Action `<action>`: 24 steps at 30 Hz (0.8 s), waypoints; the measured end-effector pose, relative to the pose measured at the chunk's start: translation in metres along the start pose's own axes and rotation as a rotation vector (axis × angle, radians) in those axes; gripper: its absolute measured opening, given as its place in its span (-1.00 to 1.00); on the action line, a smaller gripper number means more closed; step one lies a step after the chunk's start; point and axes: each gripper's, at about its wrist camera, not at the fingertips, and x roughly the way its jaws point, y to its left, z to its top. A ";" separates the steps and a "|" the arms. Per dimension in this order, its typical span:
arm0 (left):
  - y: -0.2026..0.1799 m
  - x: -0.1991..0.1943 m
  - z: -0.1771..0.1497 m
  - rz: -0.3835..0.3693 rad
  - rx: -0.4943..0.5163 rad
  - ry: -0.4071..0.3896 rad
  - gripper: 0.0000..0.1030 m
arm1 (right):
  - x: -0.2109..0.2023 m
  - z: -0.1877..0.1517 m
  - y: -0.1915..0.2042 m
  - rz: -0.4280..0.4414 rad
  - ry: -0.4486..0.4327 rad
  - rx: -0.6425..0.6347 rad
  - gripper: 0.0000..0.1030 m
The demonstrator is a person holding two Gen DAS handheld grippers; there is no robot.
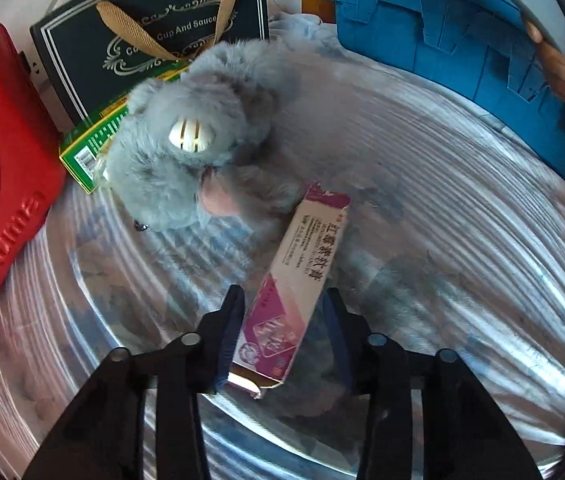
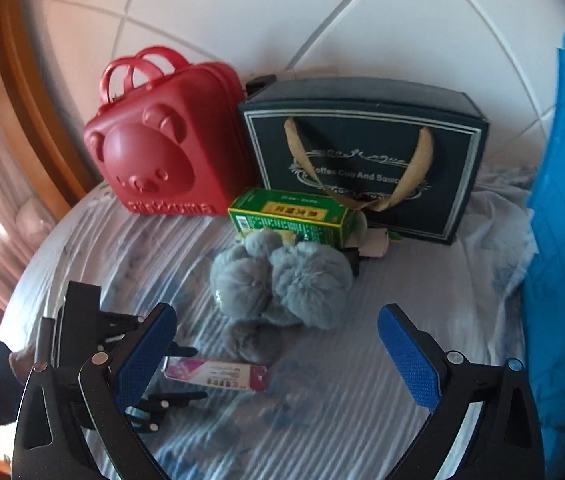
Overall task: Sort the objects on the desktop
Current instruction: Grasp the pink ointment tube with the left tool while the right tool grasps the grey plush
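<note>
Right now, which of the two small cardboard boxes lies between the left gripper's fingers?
The pink-and-purple box lies between the fingers of the left gripper. The green box lies farther back, behind the grey plush toy.

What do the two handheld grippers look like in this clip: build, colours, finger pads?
Both share one design: black plastic frames of angled linkage bars joined by round silver pivot pins. The right gripper has flat fingers faced with bright blue, dot-textured pads. The left gripper tapers to pointed black fingertips, its blue pads visible only edge-on. No cables or markings show.

Purple-pink carton (image 1: 296,280) flat, beside grey plush (image 1: 198,136)
</note>
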 end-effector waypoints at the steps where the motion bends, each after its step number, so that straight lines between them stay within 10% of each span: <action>1: 0.004 0.001 0.000 -0.018 -0.011 -0.004 -0.33 | 0.012 0.004 0.002 0.005 0.022 -0.033 0.99; 10: 0.011 0.003 -0.004 -0.068 -0.072 -0.040 -0.35 | 0.108 0.022 0.024 0.020 0.196 -0.465 0.99; 18: 0.010 0.002 -0.008 -0.067 -0.094 -0.042 -0.35 | 0.161 0.013 0.020 -0.022 0.326 -0.489 0.95; 20: 0.007 0.002 -0.008 -0.046 -0.102 -0.037 -0.35 | 0.153 0.011 0.022 -0.032 0.304 -0.455 0.36; 24: 0.001 -0.002 -0.011 -0.023 -0.142 -0.044 -0.38 | 0.120 0.003 0.012 -0.020 0.226 -0.288 -0.07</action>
